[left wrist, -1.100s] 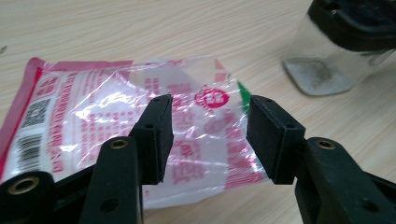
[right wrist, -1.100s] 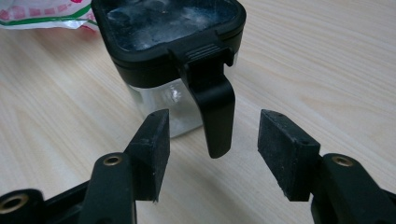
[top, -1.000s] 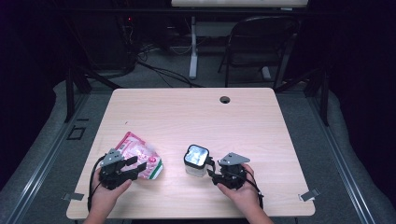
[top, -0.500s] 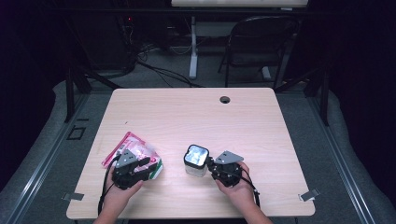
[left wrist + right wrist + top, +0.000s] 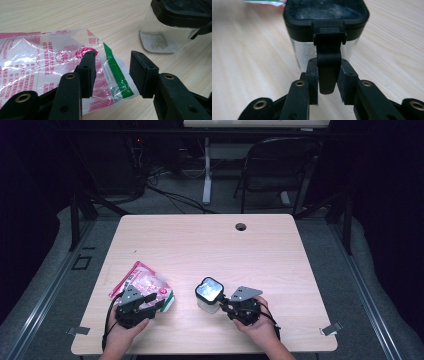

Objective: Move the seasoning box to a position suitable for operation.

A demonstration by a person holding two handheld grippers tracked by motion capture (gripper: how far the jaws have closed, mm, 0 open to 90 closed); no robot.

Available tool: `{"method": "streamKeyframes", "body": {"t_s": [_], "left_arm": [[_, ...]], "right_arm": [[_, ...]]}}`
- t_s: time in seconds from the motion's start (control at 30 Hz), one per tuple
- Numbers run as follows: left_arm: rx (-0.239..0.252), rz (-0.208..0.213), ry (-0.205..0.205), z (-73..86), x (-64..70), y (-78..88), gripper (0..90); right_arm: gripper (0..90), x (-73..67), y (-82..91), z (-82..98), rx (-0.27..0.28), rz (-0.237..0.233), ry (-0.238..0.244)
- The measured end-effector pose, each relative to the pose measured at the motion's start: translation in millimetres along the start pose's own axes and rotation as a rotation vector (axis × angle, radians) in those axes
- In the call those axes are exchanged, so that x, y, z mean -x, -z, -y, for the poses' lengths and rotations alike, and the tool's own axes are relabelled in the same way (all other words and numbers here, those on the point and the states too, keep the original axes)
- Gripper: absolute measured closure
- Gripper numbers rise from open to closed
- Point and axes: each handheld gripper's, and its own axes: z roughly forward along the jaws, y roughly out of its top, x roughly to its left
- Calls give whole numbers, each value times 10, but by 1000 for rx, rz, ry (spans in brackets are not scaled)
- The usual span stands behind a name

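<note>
A clear plastic bag (image 5: 142, 282) with pink print and a green end strip lies flat at the table's front left. My left gripper (image 5: 154, 301) sits over that end. In the left gripper view the green strip (image 5: 117, 75) lies between the pads of the left gripper (image 5: 113, 60), which do not press on it; the jaws have just been opening a little. A clear container (image 5: 209, 292) with a black lid stands at front centre. My right gripper (image 5: 329, 66) has just been closing and is shut on the lid's black latch tab (image 5: 329, 42).
The wooden table (image 5: 200, 250) has a cable hole (image 5: 241, 226) near its far edge. A black chair (image 5: 280, 165) and a desk leg stand beyond it. Both hands rest close to the table's front edge. The container (image 5: 160, 37) stands just right of the bag.
My left gripper has shifted slightly right onto the bag's green end. My right gripper has edged left up against the container.
</note>
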Motion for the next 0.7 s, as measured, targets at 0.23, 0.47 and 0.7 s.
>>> {"method": "streamKeyframes", "body": {"t_s": [0.23, 0.47, 0.7], "left_arm": [[-3, -8, -17, 5, 46, -18, 543], [-17, -14, -47, 12, 83, -46, 538], [-18, -16, -44, 15, 80, -44, 533]], "right_arm": [[730, -41, 65, 13, 5, -67, 29], [734, -97, 87, 21, 3, -149, 72], [737, -189, 27, 24, -19, -172, 97]]}}
